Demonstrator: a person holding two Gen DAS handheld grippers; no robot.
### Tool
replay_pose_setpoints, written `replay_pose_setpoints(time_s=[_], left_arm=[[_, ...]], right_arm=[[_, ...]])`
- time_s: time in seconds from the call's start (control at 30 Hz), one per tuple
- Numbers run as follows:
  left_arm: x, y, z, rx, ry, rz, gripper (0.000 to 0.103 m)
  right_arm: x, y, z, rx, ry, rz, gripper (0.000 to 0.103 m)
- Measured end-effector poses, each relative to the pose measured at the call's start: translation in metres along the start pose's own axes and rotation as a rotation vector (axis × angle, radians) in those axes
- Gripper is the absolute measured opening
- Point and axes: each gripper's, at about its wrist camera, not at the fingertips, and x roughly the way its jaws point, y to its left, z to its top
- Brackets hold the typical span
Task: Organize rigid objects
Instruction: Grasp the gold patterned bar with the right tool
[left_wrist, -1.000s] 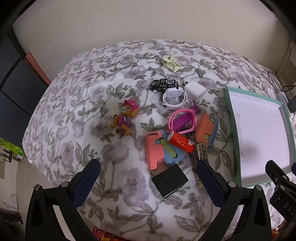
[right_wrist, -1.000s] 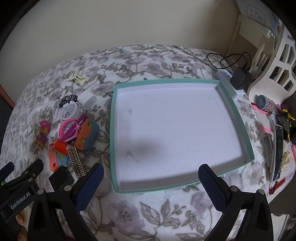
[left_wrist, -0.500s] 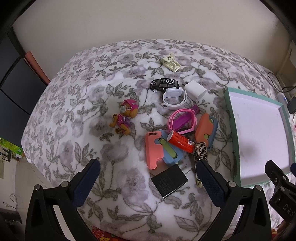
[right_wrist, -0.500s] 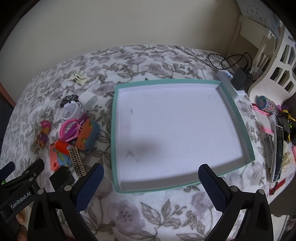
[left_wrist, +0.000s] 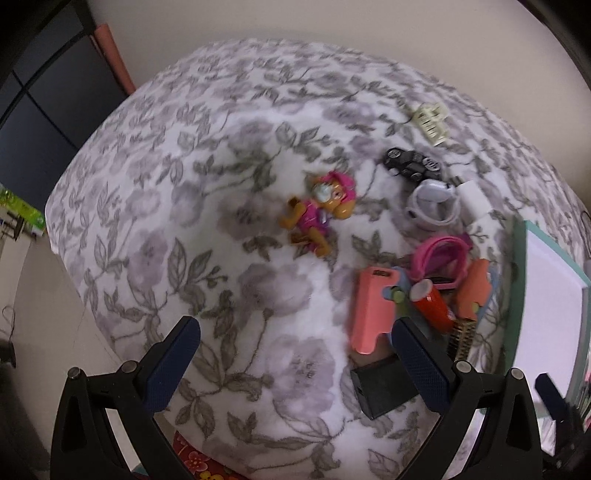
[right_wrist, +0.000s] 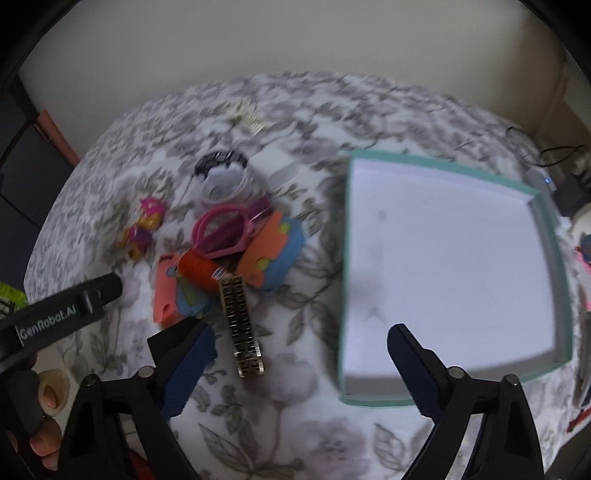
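A pile of small objects lies on the floral bedspread: a pink toy pup (left_wrist: 321, 214), a black toy car (left_wrist: 412, 164), a white band (left_wrist: 432, 206), a pink strap (left_wrist: 441, 254), a salmon case (left_wrist: 371, 306), a red tube (left_wrist: 432, 304), an orange-and-blue case (right_wrist: 273, 249), a patterned bar (right_wrist: 242, 325) and a black box (left_wrist: 384, 387). A white tray with a teal rim (right_wrist: 543, 195) lies to the right. My left gripper (left_wrist: 295, 354) is open above the bedspread, left of the pile. My right gripper (right_wrist: 299, 362) is open, between the pile and the tray.
A cream hair clip (left_wrist: 430, 122) lies at the far side of the bed. A white charger (left_wrist: 476, 201) sits by the band. Cables and a black adapter (right_wrist: 570, 188) lie beyond the tray. The left gripper's body (right_wrist: 55, 317) shows at the left of the right wrist view.
Both views have swung left and are blurred. The left gripper has moved left and closer to the bed. The right gripper has moved left toward the pile. Nothing was grasped.
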Motion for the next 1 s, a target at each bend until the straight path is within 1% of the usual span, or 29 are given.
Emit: replay_pose_setpoints(time_s=[0.07,0.13,0.23,0.27,0.33,0.4,0.47,0.5,0.6,0.63,0.67,0.7,0.73,0.8,0.93,1.0], left_arm=[[0.007,-0.002,0.0,0.004,0.028,0.007,0.103],[0.013,-0.006,-0.003,0.024,0.053,0.002,0.103],[0.017,-0.01,-0.005,0.037,0.082,-0.005,0.103],[0.018,-0.01,-0.005,0.033,0.086,-0.006,0.103],[0.02,-0.006,-0.006,0.009,0.103,-0.004,0.103],[0.024,-0.001,-0.006,-0.014,0.111,-0.001,0.103],[0.027,0.002,-0.005,-0.032,0.125,-0.005,0.103],[0.028,0.002,-0.006,-0.033,0.129,-0.007,0.103],[0.029,0.001,-0.007,-0.025,0.136,-0.007,0.103],[0.03,0.0,-0.007,-0.022,0.136,-0.005,0.103],[0.029,0.0,-0.007,-0.019,0.135,-0.002,0.103],[0.029,-0.001,-0.007,-0.016,0.136,0.001,0.103],[0.029,-0.002,-0.008,-0.013,0.137,0.003,0.103],[0.03,-0.004,-0.008,-0.01,0.141,0.003,0.103],[0.031,-0.006,-0.009,-0.009,0.147,-0.001,0.103],[0.032,-0.007,-0.01,-0.01,0.149,-0.002,0.103]], right_arm=[[0.01,0.003,-0.001,-0.001,0.019,0.011,0.092],[0.014,0.006,-0.002,-0.006,0.03,0.013,0.086],[0.019,0.013,0.0,-0.035,0.025,0.006,0.084],[0.02,0.015,0.0,-0.046,0.024,0.011,0.083],[0.023,0.018,0.0,-0.05,0.031,0.024,0.076],[0.025,0.023,0.0,-0.067,0.034,0.023,0.075],[0.028,0.027,0.001,-0.082,0.034,0.022,0.071],[0.029,0.029,0.001,-0.089,0.038,0.02,0.069],[0.034,0.031,0.001,-0.094,0.047,0.004,0.069],[0.036,0.031,0.001,-0.095,0.048,0.001,0.067],[0.038,0.031,0.002,-0.095,0.053,0.001,0.065],[0.041,0.031,0.002,-0.096,0.058,0.005,0.06],[0.042,0.031,0.002,-0.096,0.064,0.007,0.058],[0.047,0.031,0.001,-0.096,0.073,0.004,0.058],[0.056,0.033,-0.001,-0.106,0.09,0.001,0.054],[0.058,0.036,-0.001,-0.13,0.08,-0.013,0.054]])
